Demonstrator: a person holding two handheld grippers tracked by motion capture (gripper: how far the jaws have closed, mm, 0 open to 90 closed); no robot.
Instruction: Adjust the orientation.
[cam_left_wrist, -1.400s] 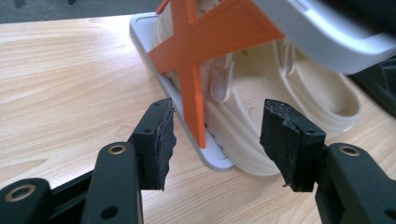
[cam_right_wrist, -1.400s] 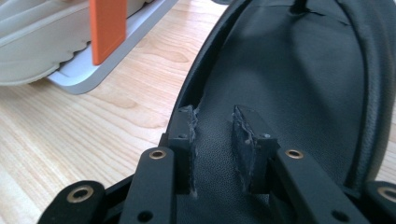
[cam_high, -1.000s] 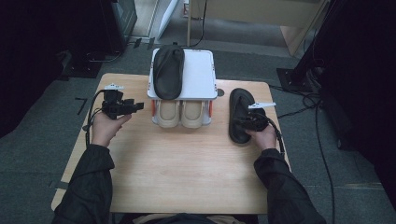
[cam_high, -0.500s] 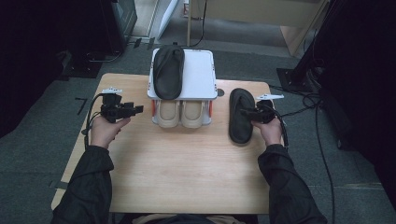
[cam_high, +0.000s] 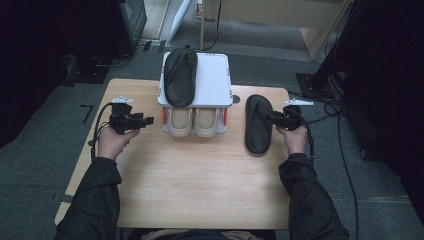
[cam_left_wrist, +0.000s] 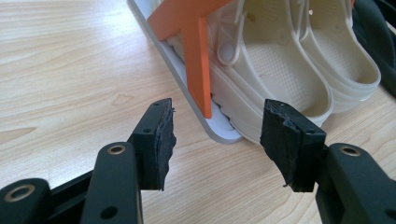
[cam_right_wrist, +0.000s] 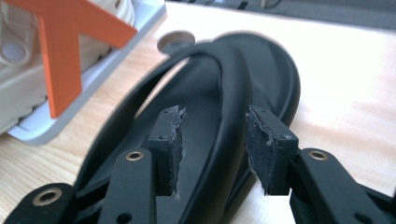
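Fingers (cam_right_wrist: 173, 140) of the right gripper (cam_right_wrist: 212, 149), seen in the right gripper view: parted on either side of the strap of the black sandal (cam_right_wrist: 261, 79), pads clear of it, just been opening, so reads as a release in progress. Sandal flat on the counter (cam_right_wrist: 345, 84), dark and rubbery with a thong strap, toe pointing away, just beside the shoe rack (cam_right_wrist: 60, 60) with its orange brace.

Left gripper view: fingers (cam_left_wrist: 156, 135) of the left gripper (cam_left_wrist: 217, 140) spread wide with nothing between them, held above bare wood near the rack's white corner, facing the beige clogs (cam_left_wrist: 280, 70) on the lower shelf.

High view: loose sandal (cam_high: 258, 123) lying right of the rack (cam_high: 212, 80), right gripper (cam_high: 281, 119) at its outer edge; matching sandal (cam_high: 180, 76) already on the top shelf, empty space beside it. Left gripper (cam_high: 131, 121) waiting left of the rack.

Likely step: regripping the loose sandal. Next move probably calls for a firmer hold on the strap or sole edge, then a lift onto the top shelf next to its partner.
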